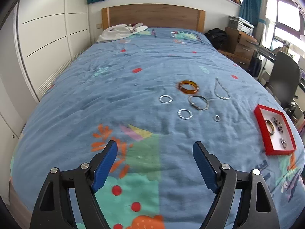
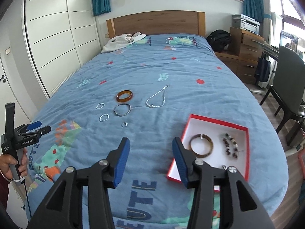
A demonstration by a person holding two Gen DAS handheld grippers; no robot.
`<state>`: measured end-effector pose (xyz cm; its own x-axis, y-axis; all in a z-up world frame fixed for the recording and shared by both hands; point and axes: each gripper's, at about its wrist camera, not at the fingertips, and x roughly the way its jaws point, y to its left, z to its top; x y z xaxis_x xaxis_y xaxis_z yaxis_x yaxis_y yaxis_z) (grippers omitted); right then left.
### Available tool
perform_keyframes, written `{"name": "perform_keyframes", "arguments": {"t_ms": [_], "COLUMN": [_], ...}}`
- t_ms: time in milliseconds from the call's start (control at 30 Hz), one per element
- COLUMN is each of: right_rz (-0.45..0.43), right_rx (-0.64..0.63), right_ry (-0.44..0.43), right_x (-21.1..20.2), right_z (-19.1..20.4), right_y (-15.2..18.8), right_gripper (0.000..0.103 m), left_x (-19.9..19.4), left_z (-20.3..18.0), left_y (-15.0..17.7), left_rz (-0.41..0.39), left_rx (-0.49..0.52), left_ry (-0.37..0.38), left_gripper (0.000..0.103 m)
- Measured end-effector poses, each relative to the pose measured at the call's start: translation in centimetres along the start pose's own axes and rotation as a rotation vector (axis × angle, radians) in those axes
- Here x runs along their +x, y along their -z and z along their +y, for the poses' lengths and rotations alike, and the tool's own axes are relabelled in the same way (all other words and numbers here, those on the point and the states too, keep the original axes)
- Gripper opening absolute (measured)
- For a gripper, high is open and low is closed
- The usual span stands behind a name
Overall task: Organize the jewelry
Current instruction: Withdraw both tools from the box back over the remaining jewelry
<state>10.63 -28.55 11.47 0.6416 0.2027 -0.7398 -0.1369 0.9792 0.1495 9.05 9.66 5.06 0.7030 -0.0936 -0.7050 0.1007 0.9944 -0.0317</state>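
Observation:
Loose jewelry lies on the blue bedspread: an amber bangle (image 1: 188, 87) (image 2: 124, 96), a silver bangle (image 1: 198, 102) (image 2: 122, 110), two flat silver hoops (image 1: 166, 99) (image 1: 185, 113), a small ring (image 1: 217, 118) (image 2: 124, 124) and a silver chain necklace (image 1: 221, 89) (image 2: 156, 98). A red box (image 1: 257, 114) (image 2: 217, 121) holds a brown bangle (image 2: 201, 145), a bead bracelet (image 2: 231, 146) and a small ring (image 1: 283, 143). My left gripper (image 1: 154, 148) is open and empty, short of the hoops. My right gripper (image 2: 151, 143) is open and empty, beside the box's left edge.
The left gripper also shows in the right wrist view (image 2: 36, 127), held by a hand at the bed's left edge. White clothing (image 2: 124, 40) lies by the wooden headboard (image 2: 156, 22). A dark chair (image 2: 287, 87) and wooden drawers (image 2: 246, 43) stand right of the bed.

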Motion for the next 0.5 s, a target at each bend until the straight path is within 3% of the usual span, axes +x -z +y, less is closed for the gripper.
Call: {"name": "perform_keyframes", "arguments": {"t_ms": [200, 500], "right_rz": [0.015, 0.037], "right_rx": [0.003, 0.01], "right_ry": [-0.025, -0.043], "right_x": [2.8, 6.8], "right_z": [1.1, 1.4], "right_y": [-0.9, -1.6], "right_gripper": [0.058, 0.063], "left_x": [1.4, 4.7], "left_z": [1.0, 1.0], "left_y": [-0.3, -1.0], "left_rz": [0.017, 0.053], "left_rx": [-0.002, -0.008], "left_ry": [-0.014, -0.012], "left_gripper": [0.085, 0.085]}}
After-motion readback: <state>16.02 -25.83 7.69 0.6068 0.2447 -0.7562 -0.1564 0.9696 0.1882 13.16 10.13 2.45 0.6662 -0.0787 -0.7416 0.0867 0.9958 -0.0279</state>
